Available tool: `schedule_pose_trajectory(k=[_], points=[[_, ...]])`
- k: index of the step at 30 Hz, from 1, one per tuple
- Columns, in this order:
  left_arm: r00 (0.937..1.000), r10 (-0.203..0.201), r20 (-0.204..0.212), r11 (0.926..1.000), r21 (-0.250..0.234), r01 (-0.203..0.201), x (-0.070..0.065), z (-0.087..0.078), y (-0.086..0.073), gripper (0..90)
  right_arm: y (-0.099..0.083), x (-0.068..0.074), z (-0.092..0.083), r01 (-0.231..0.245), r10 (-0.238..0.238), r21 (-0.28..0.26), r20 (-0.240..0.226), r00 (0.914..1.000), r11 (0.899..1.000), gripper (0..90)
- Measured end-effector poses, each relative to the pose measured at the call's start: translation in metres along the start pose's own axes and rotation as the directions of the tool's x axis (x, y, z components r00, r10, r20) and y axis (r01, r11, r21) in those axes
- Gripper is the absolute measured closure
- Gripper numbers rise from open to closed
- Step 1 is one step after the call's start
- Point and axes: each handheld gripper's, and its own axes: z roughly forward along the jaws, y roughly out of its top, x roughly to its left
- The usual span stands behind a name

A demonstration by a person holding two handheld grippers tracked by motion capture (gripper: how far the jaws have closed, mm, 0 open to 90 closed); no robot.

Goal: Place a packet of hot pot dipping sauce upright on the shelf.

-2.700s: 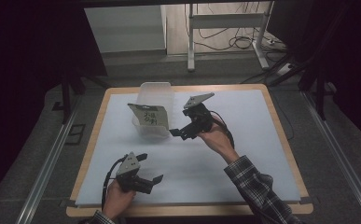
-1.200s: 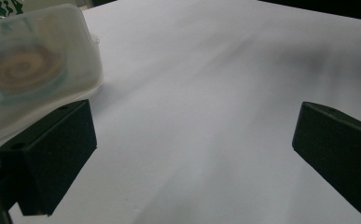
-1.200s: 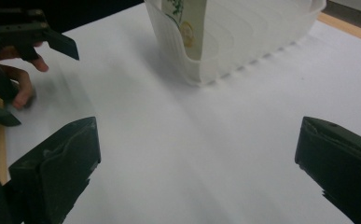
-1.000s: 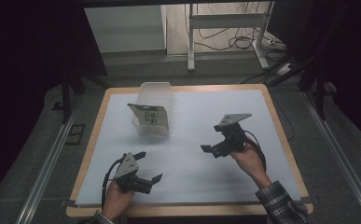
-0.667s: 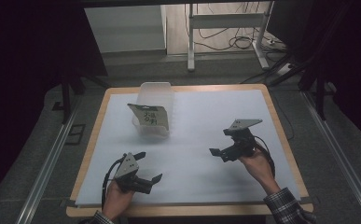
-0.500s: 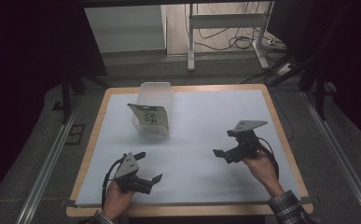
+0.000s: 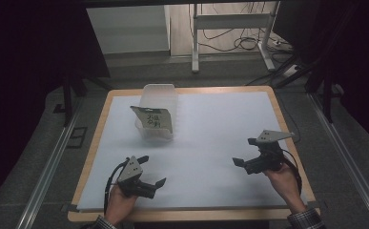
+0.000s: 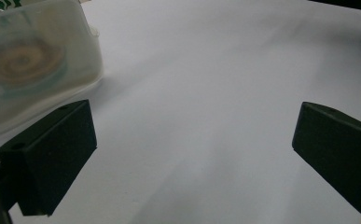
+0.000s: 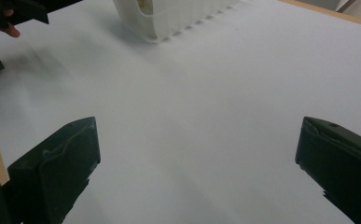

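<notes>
I see the white table point(image 7: 210, 143) with a clear tub point(image 7: 158, 112) at its far left side, and a green packet point(image 7: 153, 119) leans out of it, half inside. My left gripper point(image 7: 153, 172) sits near the front edge, just short of the tub, jaws wide apart and empty. My right gripper point(image 7: 244, 152) is well off to the tub's right, jaws also spread, nothing held.
</notes>
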Motion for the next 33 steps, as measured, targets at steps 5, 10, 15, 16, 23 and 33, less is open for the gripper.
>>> schedule_pose_trajectory(k=[5, 10, 15, 16, 23, 33], points=[[1.0, -0.008, 0.0, 1.0, 0.003, 0.008, 0.0, 0.0, 0.0, 0.0, -0.011, -0.002, -0.01, -0.001, 0.001, 0.004, 0.032, 0.9995, 1.0, 0.0], [0.9999, -0.011, -0.004, 0.9999, 0.0, 0.011, 0.0, -0.001, 0.001, 0.0, -0.019, -0.002, -0.019, -0.008, 0.007, 0.005, 0.052, 0.9986, 1.0, 0.0], [0.9999, -0.013, -0.008, 0.9999, -0.002, 0.013, 0.0, -0.002, 0.001, 0.0, -0.029, -0.003, -0.027, -0.012, 0.011, 0.01, 0.07, 0.9975, 1.0, 0.0], [0.9999, -0.014, -0.008, 0.9999, -0.001, 0.014, 0.0, -0.002, 0.001, 0.0, -0.031, -0.003, -0.029, -0.012, 0.012, 0.008, 0.07, 0.9975, 1.0, 0.0], [0.9999, -0.01, -0.012, 0.9999, -0.001, 0.01, -0.001, -0.003, 0.0, 0.0, -0.046, -0.009, -0.035, -0.032, 0.03, 0.015, 0.092, 0.9953, 0.999, 0.0], [0.9999, -0.009, -0.014, 0.9999, 0.009, 0.009, -0.001, -0.002, -0.001, 0.0, -0.067, -0.017, -0.04, -0.053, 0.043, 0.067, 0.14, 0.9892, 0.996, 0.0]])
